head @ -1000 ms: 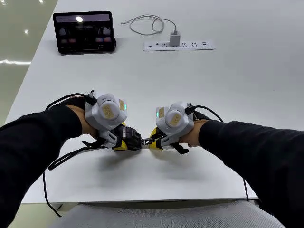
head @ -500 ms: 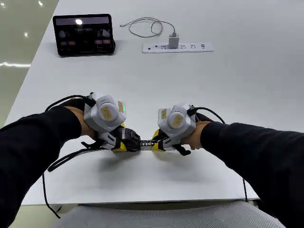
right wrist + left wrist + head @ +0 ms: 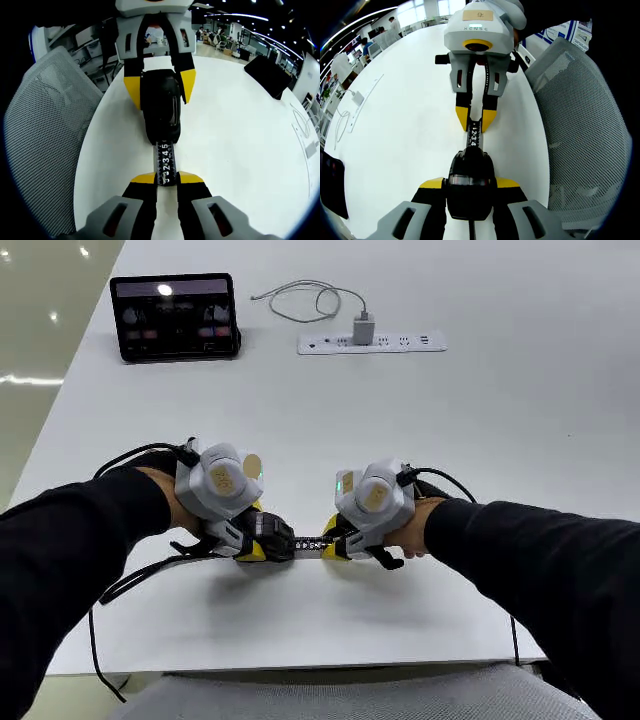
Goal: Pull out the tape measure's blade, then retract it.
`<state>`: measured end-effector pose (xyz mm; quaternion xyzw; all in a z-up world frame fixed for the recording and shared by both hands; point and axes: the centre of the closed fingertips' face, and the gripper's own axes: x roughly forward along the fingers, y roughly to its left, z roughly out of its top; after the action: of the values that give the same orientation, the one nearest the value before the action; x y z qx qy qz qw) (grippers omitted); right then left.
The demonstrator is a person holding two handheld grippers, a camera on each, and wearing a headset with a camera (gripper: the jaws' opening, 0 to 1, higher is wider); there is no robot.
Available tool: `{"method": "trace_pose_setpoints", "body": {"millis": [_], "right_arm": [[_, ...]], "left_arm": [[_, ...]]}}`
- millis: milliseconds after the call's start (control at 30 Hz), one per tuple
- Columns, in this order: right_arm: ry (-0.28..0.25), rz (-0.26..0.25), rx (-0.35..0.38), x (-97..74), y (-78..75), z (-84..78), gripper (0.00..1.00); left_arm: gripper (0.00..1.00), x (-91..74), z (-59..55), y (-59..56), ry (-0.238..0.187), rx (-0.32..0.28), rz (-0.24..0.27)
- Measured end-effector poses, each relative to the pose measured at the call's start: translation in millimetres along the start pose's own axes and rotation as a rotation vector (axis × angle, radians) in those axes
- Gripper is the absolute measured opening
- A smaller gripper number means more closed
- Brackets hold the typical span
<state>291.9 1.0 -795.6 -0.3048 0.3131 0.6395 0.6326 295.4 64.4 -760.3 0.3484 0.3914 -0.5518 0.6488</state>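
Note:
The black tape measure case [image 3: 470, 180] [image 3: 270, 536] [image 3: 161, 105] sits just above the white table, held between the yellow-tipped jaws of my left gripper [image 3: 470, 186] [image 3: 256, 540], which is shut on it. A short length of black blade [image 3: 474, 135] [image 3: 164, 163] [image 3: 308, 542] with white numerals runs out of the case. My right gripper [image 3: 165, 178] [image 3: 332, 543] is shut on the blade's end, a few centimetres from the case. The two grippers face each other near the table's front edge.
A dark tablet [image 3: 176, 316] stands at the back left. A white power strip [image 3: 372, 342] with a charger and coiled cable [image 3: 305, 295] lies at the back middle. A grey mesh chair [image 3: 580, 125] [image 3: 45, 130] is beside the table's front edge [image 3: 300, 665].
My right gripper has drawn slightly to the right, so a little more blade shows between it and the case. The left gripper and case have stayed put.

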Motion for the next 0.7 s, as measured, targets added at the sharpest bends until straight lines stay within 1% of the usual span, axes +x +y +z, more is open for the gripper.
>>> {"method": "trace_pose_setpoints", "body": {"millis": [133,333,467,600,700], "right_arm": [[0.003,0.000,-0.008,-1.3,-0.2,-1.5,0.10],[0.002,-0.003,0.003,-5.6,-1.0,-5.6,0.10],[-0.002,-0.005,0.009,-5.8,-1.0,-6.0,0.10],[0.002,-0.004,-0.003,-6.1,-0.9,-6.6,0.10],[0.006,-0.006,0.006,-6.9,-1.3,-8.1,0.10]], "left_arm": [[0.31,-0.1,-0.1,-0.4,-0.001,0.006,0.000],[0.31,-0.4,0.1,-0.4,-0.002,0.004,0.001],[0.31,-0.8,0.6,-1.4,0.000,0.010,-0.002],[0.31,-0.9,0.6,-1.3,-0.001,0.012,-0.005],[0.31,-1.0,0.2,-1.2,-0.001,0.013,-0.003]]}}
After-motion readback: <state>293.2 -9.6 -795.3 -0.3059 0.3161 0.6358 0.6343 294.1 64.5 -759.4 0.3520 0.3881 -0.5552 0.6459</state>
